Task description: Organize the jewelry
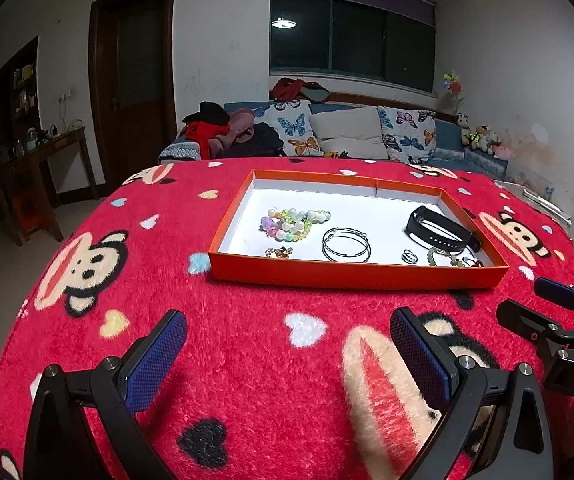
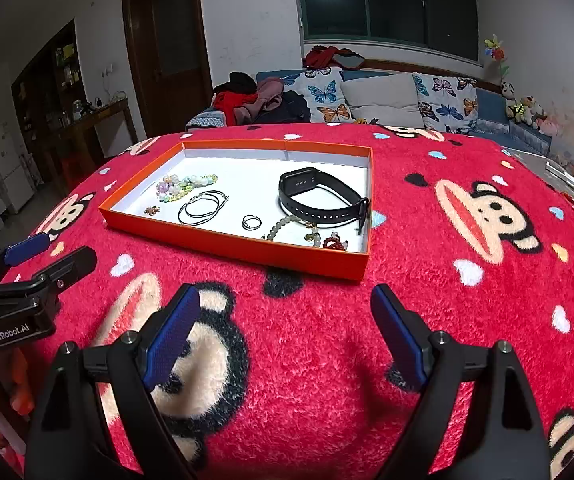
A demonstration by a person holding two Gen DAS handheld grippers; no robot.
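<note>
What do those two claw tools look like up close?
Each claw, left and right, is a black plastic frame with silver screws, forking into two fingers faced with textured blue pads. White lettering marks their black bodies. No cables show.

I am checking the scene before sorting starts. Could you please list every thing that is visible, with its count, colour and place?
tray: one, orange with white floor, on the blanket
blanket: one, red with monkey print, under all
smartwatch: one, black, right part of tray
hoop earrings: two, silver, tray middle
bead bracelets: a pile, pastel, far left of tray
rings: two, silver, near the front wall
gold charm: one, front left corner
green bead bracelet: one, front right
red charm: one, front right corner
sofa: one, blue, behind
left gripper: open, empty
right gripper: open, empty
</note>
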